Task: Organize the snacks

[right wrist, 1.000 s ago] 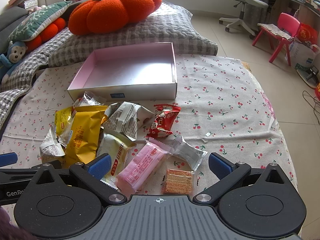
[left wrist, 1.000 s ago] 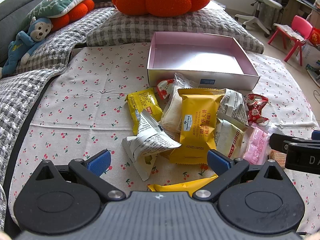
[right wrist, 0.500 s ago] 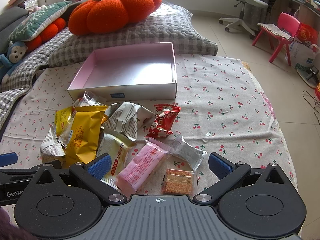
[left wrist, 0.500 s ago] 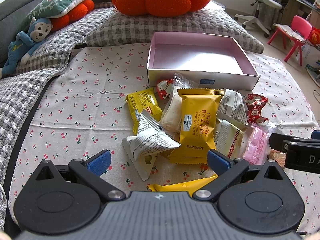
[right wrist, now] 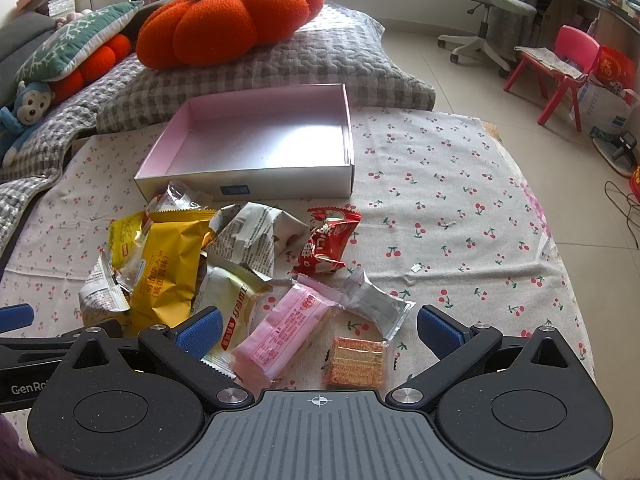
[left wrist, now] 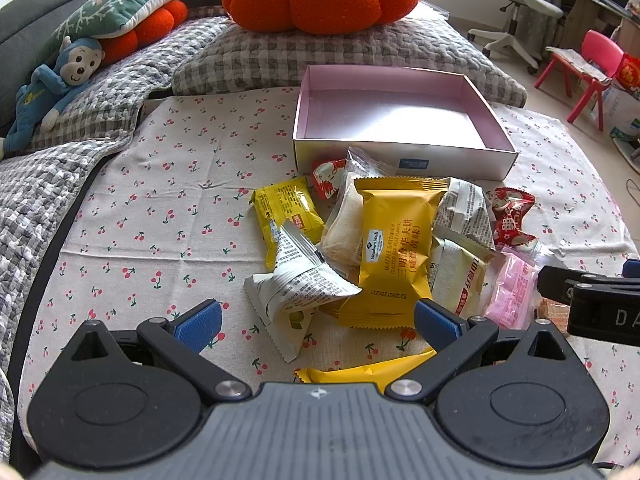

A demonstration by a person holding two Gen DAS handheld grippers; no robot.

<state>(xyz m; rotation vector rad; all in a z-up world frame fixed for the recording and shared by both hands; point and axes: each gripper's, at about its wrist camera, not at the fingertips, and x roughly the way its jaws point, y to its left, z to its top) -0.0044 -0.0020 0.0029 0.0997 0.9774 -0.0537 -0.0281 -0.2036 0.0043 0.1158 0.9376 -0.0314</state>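
On the cherry-print cloth point(left wrist: 168, 208), the snack pile point(left wrist: 392, 240) sits just ahead of your left gripper point(left wrist: 318, 320) and right gripper point(right wrist: 320, 330), both wide open, holding nothing.

Bright, even daylight fills both views, with white glare on the floor of the pink box point(left wrist: 396, 116), soft faint shadows under the snack packets, sharp focus throughout, and strong fisheye bending at the edges.

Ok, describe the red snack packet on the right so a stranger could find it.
Start at the shallow pink-lined box on the cherry-print cloth. Just below its front right corner lies the crumpled red packet, the pile's rightmost piece and the only large red one.
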